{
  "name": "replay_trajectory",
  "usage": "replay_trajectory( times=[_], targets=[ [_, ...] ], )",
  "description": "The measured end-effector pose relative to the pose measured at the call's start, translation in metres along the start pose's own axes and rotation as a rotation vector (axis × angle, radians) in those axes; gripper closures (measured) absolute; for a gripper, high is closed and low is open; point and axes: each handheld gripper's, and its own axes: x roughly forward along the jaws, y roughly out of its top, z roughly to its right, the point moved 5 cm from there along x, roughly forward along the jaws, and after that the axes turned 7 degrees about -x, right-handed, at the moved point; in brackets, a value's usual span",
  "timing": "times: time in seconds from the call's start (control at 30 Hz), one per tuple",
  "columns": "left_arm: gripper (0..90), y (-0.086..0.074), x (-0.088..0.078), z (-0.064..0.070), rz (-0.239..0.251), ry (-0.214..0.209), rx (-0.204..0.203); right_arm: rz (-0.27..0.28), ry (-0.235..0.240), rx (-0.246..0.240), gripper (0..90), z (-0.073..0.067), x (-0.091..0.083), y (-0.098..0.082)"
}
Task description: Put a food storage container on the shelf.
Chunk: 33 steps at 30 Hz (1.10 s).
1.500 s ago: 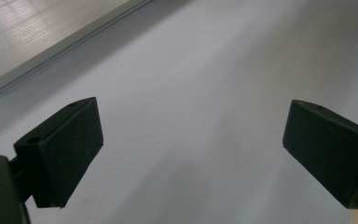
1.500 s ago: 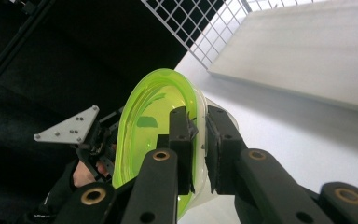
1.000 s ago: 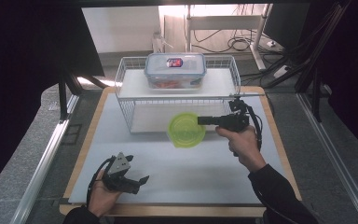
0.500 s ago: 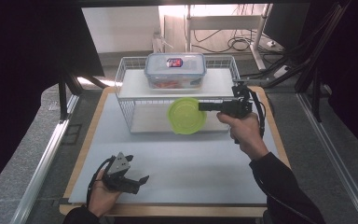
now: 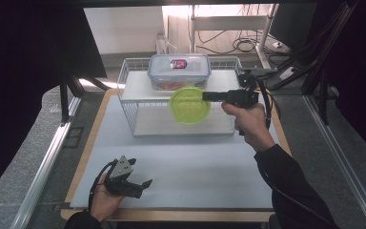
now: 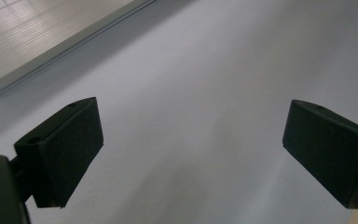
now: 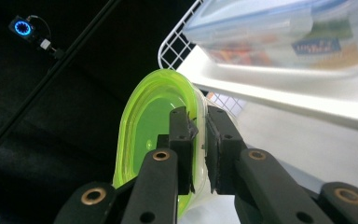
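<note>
Right tool (image 5: 205, 96) grips green bowl (image 5: 189, 105) rim — airborne.

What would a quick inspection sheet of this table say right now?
Surface: pale grey mat on a wooden-edged table.
Job's things: round lime-green plastic bowl, held tilted in front of the white wire rack.
Clutter: clear lidded plastic food box on the rack's top shelf.
Grippers: right gripper shut on the bowl's rim; left gripper open, low over the mat.
Cables: black cable trailing from the right gripper.
Surroundings: dark curtains, floor cables behind.
</note>
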Motion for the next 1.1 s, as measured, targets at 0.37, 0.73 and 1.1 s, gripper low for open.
replay_trajectory(
  times=[0.37, 0.73, 1.1],
  targets=[
    [4.9, 0.0, -0.001, 0.0, 0.006, -0.003, -0.006, 0.031, -0.012, -0.003, 82.4, -0.007, 0.001, 0.031],
    [4.9, 0.0, -0.001, 0.0, 0.005, -0.007, -0.006, 0.09, -0.069, 0.017, 82.5, -0.005, 0.007, 0.068],
    [4.9, 0.0, -0.001, 0.0, 0.006, -0.014, -0.005, 0.153, -0.15, 0.052, 82.4, 0.005, 0.024, 0.102]
  ],
)
